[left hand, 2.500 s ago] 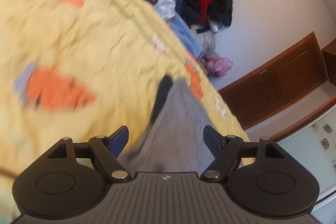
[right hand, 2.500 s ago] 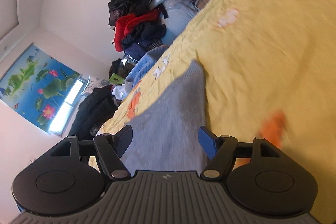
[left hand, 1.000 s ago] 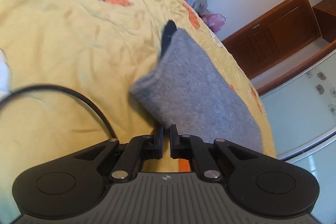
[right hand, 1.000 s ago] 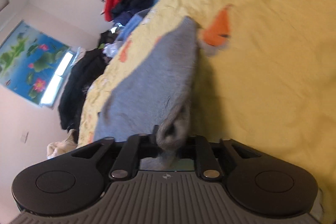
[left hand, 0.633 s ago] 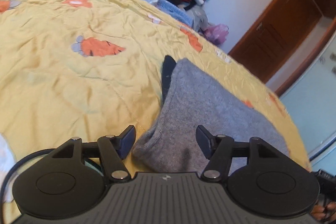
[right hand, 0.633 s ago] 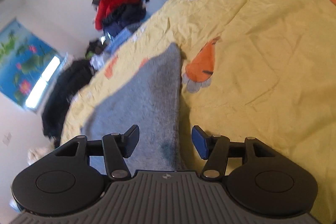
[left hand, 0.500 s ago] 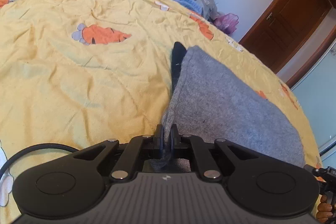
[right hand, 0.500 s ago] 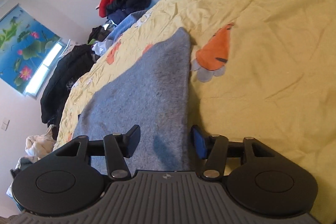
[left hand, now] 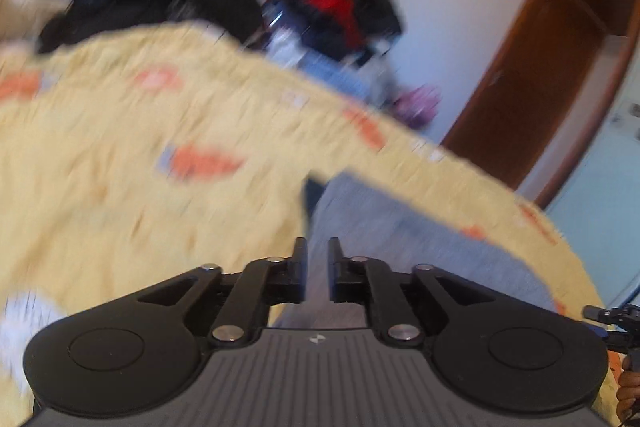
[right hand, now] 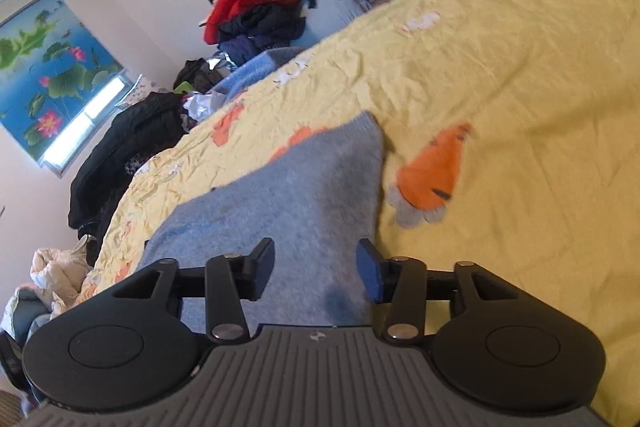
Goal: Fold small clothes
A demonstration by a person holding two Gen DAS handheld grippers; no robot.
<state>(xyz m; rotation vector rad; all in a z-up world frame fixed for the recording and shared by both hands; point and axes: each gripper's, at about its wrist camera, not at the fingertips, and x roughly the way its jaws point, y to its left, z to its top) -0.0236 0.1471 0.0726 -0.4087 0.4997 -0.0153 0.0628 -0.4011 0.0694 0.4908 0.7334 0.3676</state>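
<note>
A grey knit garment (left hand: 404,231) lies folded on the yellow carrot-print bedspread (left hand: 120,147). A dark piece (left hand: 314,193) shows at its far left edge. In the blurred left wrist view my left gripper (left hand: 318,259) is nearly shut with grey cloth between the fingers at the garment's near edge. In the right wrist view the same grey garment (right hand: 288,195) spreads ahead. My right gripper (right hand: 316,267) is open and empty just above the garment's near right part.
Piles of dark and red clothes (right hand: 260,7) stand against the far wall beyond the bed. A black coat (right hand: 120,143) hangs off the bed's left side. A brown wooden door (left hand: 520,83) is at the right. The bedspread (right hand: 520,87) stretches to the right.
The left gripper stays closed on the garment's near edge and has lifted, with the view swinging up and blurring. The right gripper stays open over the garment and has barely moved.
</note>
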